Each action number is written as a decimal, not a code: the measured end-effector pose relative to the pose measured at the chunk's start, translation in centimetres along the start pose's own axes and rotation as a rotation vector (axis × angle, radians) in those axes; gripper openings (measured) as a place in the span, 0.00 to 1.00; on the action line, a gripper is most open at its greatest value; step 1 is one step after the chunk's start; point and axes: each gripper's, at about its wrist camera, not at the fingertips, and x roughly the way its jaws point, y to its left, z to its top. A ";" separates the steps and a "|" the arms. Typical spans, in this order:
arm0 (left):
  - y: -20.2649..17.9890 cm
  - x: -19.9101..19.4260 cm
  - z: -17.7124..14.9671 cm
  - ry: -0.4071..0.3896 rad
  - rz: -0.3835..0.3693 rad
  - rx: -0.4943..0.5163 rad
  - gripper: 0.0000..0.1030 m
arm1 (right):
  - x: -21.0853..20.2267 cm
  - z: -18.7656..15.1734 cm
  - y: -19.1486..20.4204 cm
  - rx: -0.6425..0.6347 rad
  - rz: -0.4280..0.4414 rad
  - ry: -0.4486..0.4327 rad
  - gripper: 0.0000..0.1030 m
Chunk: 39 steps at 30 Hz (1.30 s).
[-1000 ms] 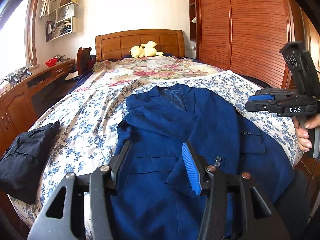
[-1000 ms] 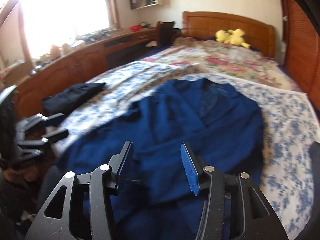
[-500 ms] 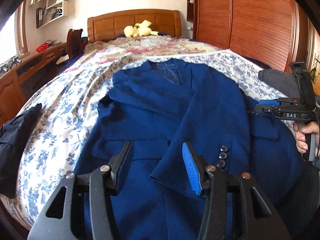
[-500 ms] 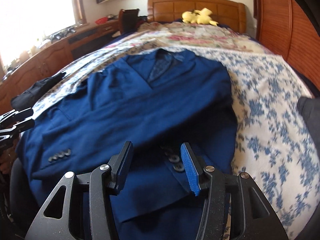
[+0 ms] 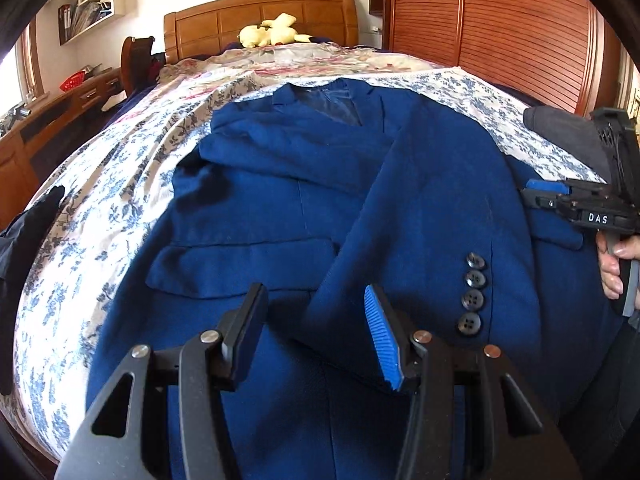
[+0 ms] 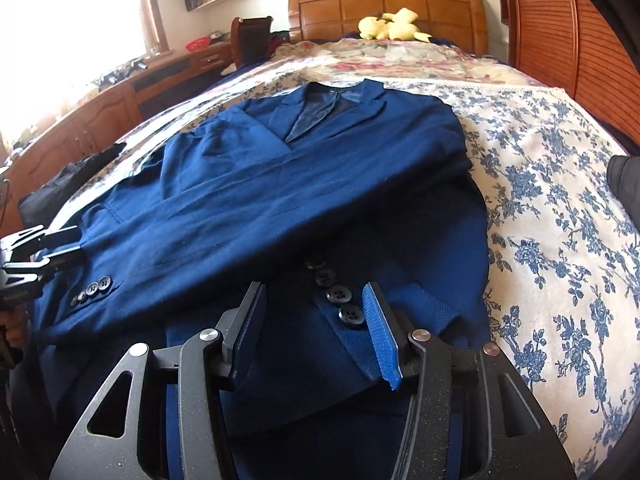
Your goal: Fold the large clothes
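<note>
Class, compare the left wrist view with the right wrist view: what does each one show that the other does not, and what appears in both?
Only the left wrist view shows the right gripper from the side, marked DAS, with fingers of the hand holding it. Only the right wrist view shows the bright window and the second sleeve's cuff buttons. Both show the blue jacket on the floral bedspread, the yellow plush toy by the wooden headboard, and open jaws.
</note>
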 end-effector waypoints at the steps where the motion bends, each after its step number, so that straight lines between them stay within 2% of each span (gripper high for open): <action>1: 0.0 0.0 -0.2 0.002 0.001 -0.001 0.48 | 0.0 -0.1 0.1 -0.005 -0.005 -0.002 0.50; 5: 0.6 -0.4 -0.7 -0.003 -0.016 -0.025 0.47 | 0.0 -0.1 0.4 -0.023 -0.016 -0.001 0.50; 10: 0.4 -1.0 -1.0 -0.004 -0.032 0.007 0.27 | 0.2 0.0 0.7 -0.049 -0.037 0.012 0.50; 13: 0.3 -1.4 -0.9 -0.009 -0.037 0.023 0.20 | 0.3 0.1 0.9 -0.060 -0.049 0.019 0.50; 15: 0.2 -1.6 -0.9 -0.012 -0.044 0.037 0.08 | 0.4 0.1 1.0 -0.066 -0.059 0.024 0.50; 17: 0.2 -1.9 -0.5 -0.016 -0.035 0.046 0.03 | 0.4 0.1 1.2 -0.072 -0.071 0.027 0.50; 18: 0.4 -2.2 -0.1 -0.031 -0.017 0.037 0.03 | 0.4 0.1 1.3 -0.075 -0.077 0.029 0.50; 21: 1.5 -3.6 1.7 -0.088 -0.044 0.003 0.02 | 0.4 0.2 1.6 -0.085 -0.093 0.034 0.50; 26: 2.8 -4.7 4.6 -0.147 0.003 0.013 0.02 | 0.3 0.3 2.1 -0.110 -0.112 0.037 0.49; 33: 3.8 -4.5 6.5 -0.144 0.018 0.042 0.02 | 0.5 0.4 1.9 -0.104 -0.107 0.037 0.49; 39: 3.8 -5.0 5.7 -0.144 0.028 0.031 0.05 | 0.4 0.3 1.8 -0.097 -0.102 0.036 0.49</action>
